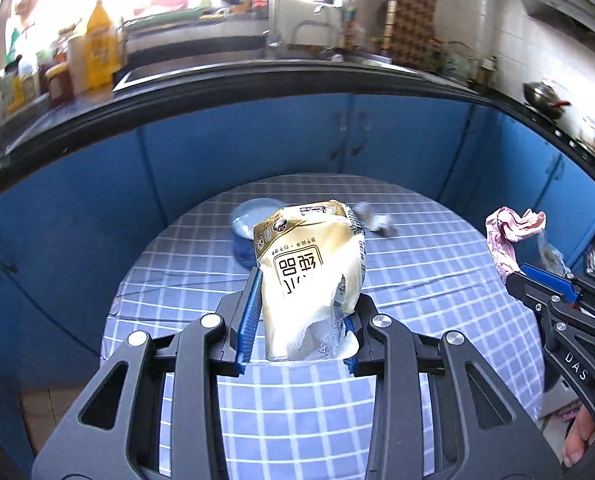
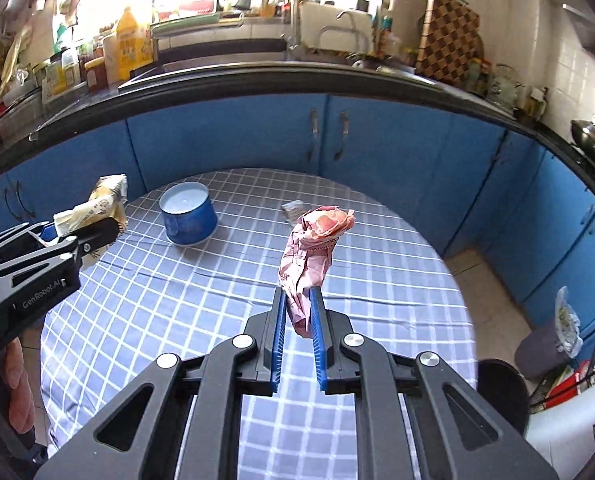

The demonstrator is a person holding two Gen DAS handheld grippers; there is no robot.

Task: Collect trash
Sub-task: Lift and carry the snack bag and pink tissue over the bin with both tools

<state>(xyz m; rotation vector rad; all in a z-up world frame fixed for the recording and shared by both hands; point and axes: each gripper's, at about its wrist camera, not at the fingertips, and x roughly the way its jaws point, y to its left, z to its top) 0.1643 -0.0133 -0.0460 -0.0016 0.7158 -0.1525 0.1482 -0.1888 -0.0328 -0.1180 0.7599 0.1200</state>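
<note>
The left gripper (image 1: 303, 312) has its jaws clenched on a gold and cream snack bag (image 1: 313, 276), which stands upright between the blue pads and is lifted above the round table (image 1: 177, 264). The right gripper (image 2: 297, 320) is clenched on a crumpled pink wrapper (image 2: 311, 248), pinched at its lower end, the rest rising free above the pads.

In the right wrist view the table with its blue checked cloth fills the middle. A blue tub (image 2: 188, 216) stands on it at about 11 o'clock from the right gripper, near the far edge of the table. A small silver scrap (image 2: 292, 209) lies at 12 o'clock, just behind the pink wrapper and also near the far edge. The rest of the cloth is open between the two grippers.

Beyond the far edge of the table, blue cabinet doors (image 2: 225, 140) run under a dark counter edge (image 2: 257, 80), with only a narrow gap between table and cabinets. At 3 o'clock the table edge falls to a tiled floor (image 2: 485, 280), where there is more free room. A dark bin (image 2: 545, 348) with a plastic bag stands there, at about 4 o'clock, well apart from the table edge.
</note>
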